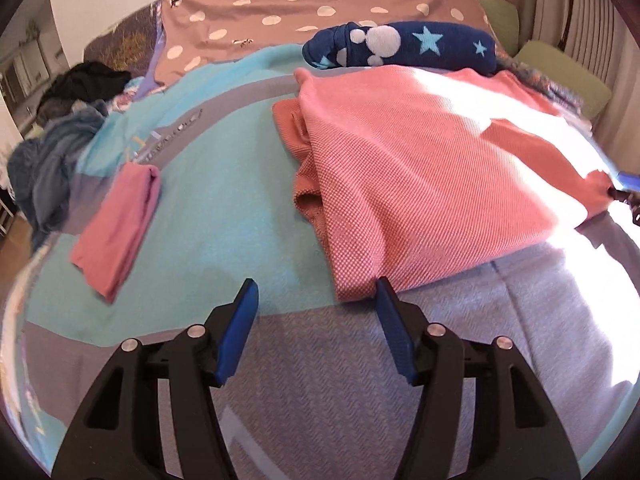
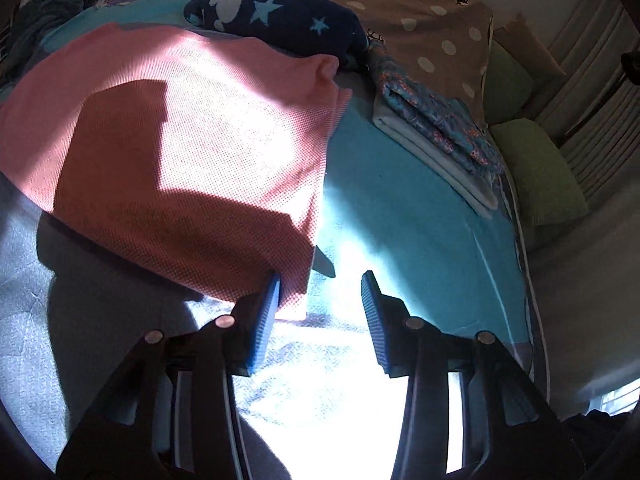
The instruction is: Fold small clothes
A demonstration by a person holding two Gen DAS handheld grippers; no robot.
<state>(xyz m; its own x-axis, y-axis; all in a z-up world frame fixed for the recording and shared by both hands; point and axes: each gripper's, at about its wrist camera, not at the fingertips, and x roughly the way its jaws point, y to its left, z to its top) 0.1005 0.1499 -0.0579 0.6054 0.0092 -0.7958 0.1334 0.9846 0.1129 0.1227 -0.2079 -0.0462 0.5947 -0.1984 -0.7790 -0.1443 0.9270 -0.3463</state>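
Observation:
A coral-pink knitted garment lies partly folded on the turquoise and grey bedspread; it also shows in the right wrist view. My left gripper is open and empty, its right finger at the garment's near left corner. My right gripper is open, its left finger touching the garment's near right corner. The right gripper's tip shows at the far right edge of the left wrist view.
A small folded pink cloth lies left. A navy star-patterned roll lies behind the garment, also seen in the right wrist view. A folded blue floral cloth lies right. A polka-dot cover, green cushions and a clothes heap surround.

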